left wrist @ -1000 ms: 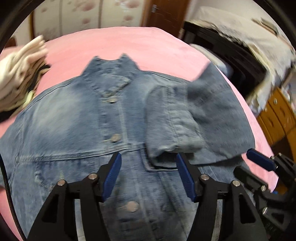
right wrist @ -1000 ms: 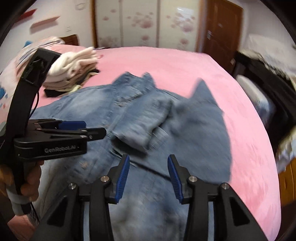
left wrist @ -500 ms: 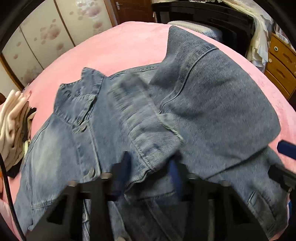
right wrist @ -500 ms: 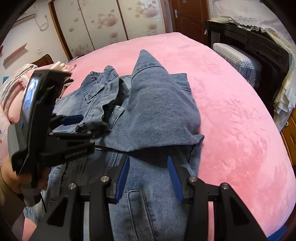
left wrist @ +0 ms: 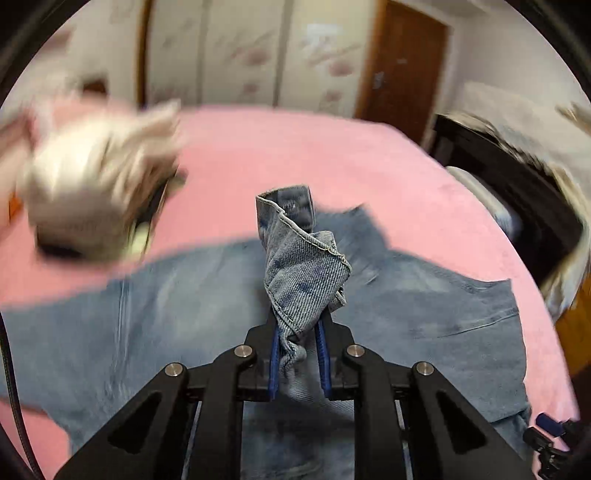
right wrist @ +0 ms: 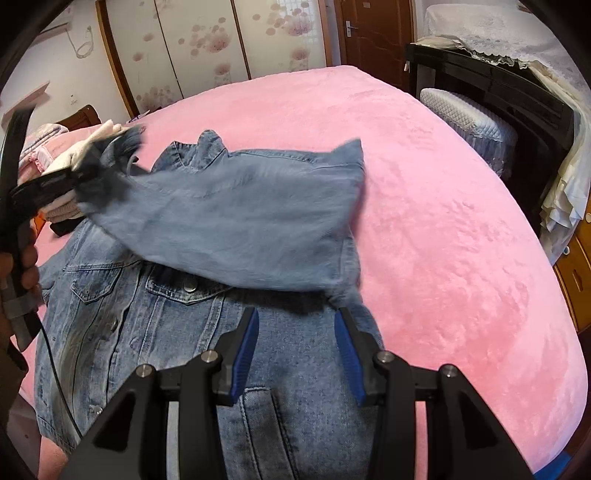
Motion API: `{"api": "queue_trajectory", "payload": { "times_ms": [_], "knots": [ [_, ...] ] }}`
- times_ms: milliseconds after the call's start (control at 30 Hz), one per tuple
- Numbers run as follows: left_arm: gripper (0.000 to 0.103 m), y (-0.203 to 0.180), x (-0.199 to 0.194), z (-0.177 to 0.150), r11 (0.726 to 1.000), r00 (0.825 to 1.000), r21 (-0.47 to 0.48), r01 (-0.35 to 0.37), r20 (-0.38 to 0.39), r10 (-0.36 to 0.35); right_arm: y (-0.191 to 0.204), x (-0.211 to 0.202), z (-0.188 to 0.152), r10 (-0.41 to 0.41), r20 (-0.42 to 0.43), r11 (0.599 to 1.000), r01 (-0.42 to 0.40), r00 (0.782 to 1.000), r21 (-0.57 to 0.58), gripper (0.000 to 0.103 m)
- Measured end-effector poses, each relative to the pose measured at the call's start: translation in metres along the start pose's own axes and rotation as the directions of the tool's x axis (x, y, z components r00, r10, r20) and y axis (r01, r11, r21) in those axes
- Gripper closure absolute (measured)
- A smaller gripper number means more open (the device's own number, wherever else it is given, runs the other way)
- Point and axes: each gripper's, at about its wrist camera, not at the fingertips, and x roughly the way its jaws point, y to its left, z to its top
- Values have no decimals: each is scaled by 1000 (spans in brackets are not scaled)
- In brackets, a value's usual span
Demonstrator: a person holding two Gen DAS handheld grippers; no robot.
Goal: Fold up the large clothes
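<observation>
One denim jacket (right wrist: 155,332) lies front-up on the pink bed (right wrist: 443,221), collar toward 12 o'clock. Its sleeve (right wrist: 240,214) is lifted off the front and stretched across toward 9 o'clock. The cuff (left wrist: 303,280) is bunched between the blue pads of the left gripper (left wrist: 298,354) — jaws nearly closed, clamped on the denim. In the right wrist view that gripper (right wrist: 48,184) sits at 9 o'clock, blurred, a hand (right wrist: 22,266) wrapped round its handle.

The right gripper (right wrist: 295,350) points down over the jacket's lower front, near the hem side at 6 o'clock. Its jaws stand about half apart with nothing held; the pads hang above the cloth, whether touching I cannot tell.

Two grippers, one jacket, one pile of pale folded clothes (right wrist: 85,155) at 10 o'clock on the bed.

Beyond the bed are flowered wardrobe doors (right wrist: 207,48), a brown door (right wrist: 373,29) and a black piano (right wrist: 491,92) under a lace cover.
</observation>
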Motion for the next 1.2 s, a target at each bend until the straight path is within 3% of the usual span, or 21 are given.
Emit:
{"api": "queue_trajectory", "payload": {
  "times_ms": [233, 333, 433, 567, 767, 900, 933, 967, 1000, 1067, 1100, 1133, 1200],
  "knots": [
    [79, 43, 30, -59, 986, 983, -160, 55, -166, -81, 4, 14, 8, -53, -31, 999, 53, 998, -2, 60],
    [70, 51, 17, -72, 971, 975, -214, 110, -165, -147, -4, 13, 17, -60, -28, 998, 61, 998, 29, 60],
    [53, 65, 3, -71, 951, 972, -269, 153, -131, -193, -15, 10, 23, -83, -17, 996, 84, 996, 35, 60],
    [46, 76, -3, -51, 952, 974, -260, 161, -116, -197, -26, 14, 24, -120, -34, 993, 119, 992, -17, 60],
    [43, 77, 30, -35, 981, 974, -192, 37, -214, -78, -37, 23, 14, -101, -71, 994, 98, 992, -44, 60],
    [47, 72, 43, -33, 986, 976, -166, -7, -216, -29, -32, 38, 11, -68, -108, 996, 62, 992, -64, 60],
    [54, 69, 44, -33, 988, 976, -150, -28, -216, -5, -29, 41, 11, -72, -111, 995, 64, 991, -74, 60],
    [75, 67, 44, -34, 990, 973, -125, -69, -225, 39, -27, 45, 11, -82, -112, 994, 72, 990, -87, 60],
    [80, 66, 45, -36, 990, 969, -100, -95, -238, 69, -23, 49, 12, -101, -111, 991, 89, 989, -102, 60],
    [83, 65, 41, -38, 990, 972, -105, -92, -226, 66, -20, 57, 14, -172, -93, 981, 162, 981, -110, 63],
    [85, 64, 37, -40, 990, 975, -116, -80, -217, 53, -24, 58, 16, -170, -86, 983, 163, 982, -80, 66],
    [85, 64, 33, -42, 990, 976, -120, -78, -212, 51, -28, 58, 17, -148, -87, 988, 145, 985, -47, 76],
    [85, 58, 25, -51, 990, 977, -115, -83, -207, 57, -37, 58, 16, -134, -89, 990, 137, 987, 26, 76]
  ]
}}
